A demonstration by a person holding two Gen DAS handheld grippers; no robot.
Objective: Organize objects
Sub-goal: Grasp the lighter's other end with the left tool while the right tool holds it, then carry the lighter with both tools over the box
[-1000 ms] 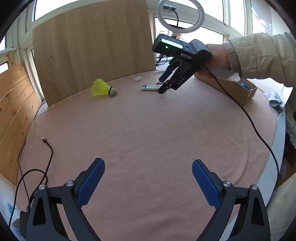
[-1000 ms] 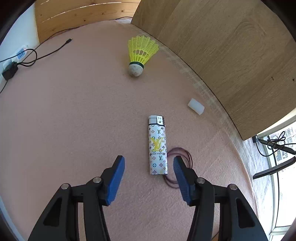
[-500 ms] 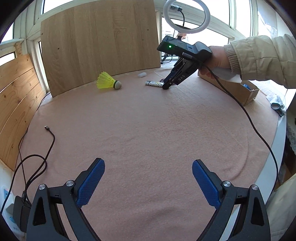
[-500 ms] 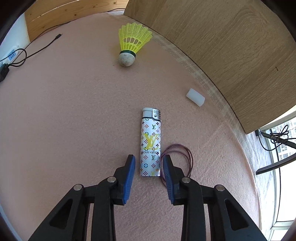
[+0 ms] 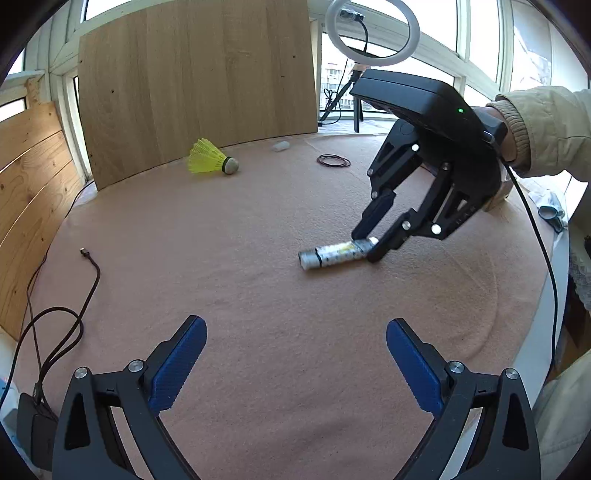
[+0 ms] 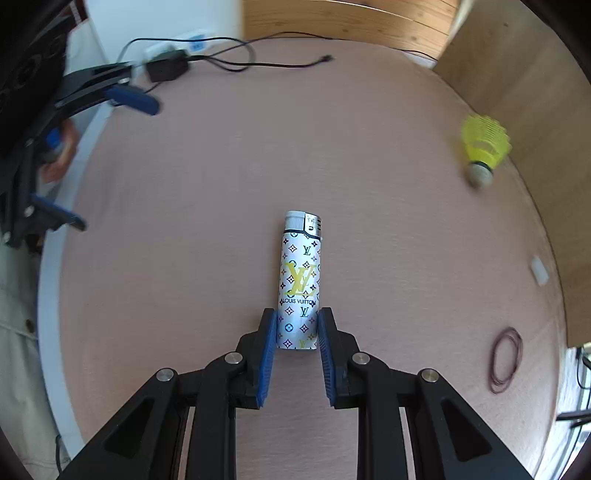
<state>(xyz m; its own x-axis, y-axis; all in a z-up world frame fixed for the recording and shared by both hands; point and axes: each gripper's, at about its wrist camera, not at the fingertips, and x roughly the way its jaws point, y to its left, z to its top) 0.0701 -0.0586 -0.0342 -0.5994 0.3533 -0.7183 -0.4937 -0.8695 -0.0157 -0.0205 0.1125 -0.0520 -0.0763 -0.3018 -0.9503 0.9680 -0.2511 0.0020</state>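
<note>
A white patterned lighter (image 6: pixel 299 288) is held by its lower end between the blue pads of my right gripper (image 6: pixel 297 326), which is shut on it. In the left wrist view the same lighter (image 5: pixel 330 254) hangs just above the pink cloth, pinched by my right gripper (image 5: pixel 365 245) in the middle of the table. A yellow shuttlecock (image 5: pixel 210 162) (image 6: pixel 482 153), a small white block (image 5: pixel 279 146) (image 6: pixel 539 271) and a dark rubber band loop (image 5: pixel 334 161) (image 6: pixel 506 360) lie near the far wooden board. My left gripper (image 5: pixel 295 354) stands open over bare cloth at the near edge.
The round table is covered in pink cloth (image 5: pixel 221 258). A wooden board (image 5: pixel 195 81) stands at the back. A black cable with a charger (image 5: pixel 55 321) (image 6: pixel 166 68) runs along the left edge. A ring light (image 5: pixel 373 33) stands by the window. A person's beige sleeve (image 5: pixel 546 129) reaches in from the right.
My right gripper closed on the lighter and carried it away from the rubber band toward the table's middle, rolling as it went. The left gripper stayed put.
</note>
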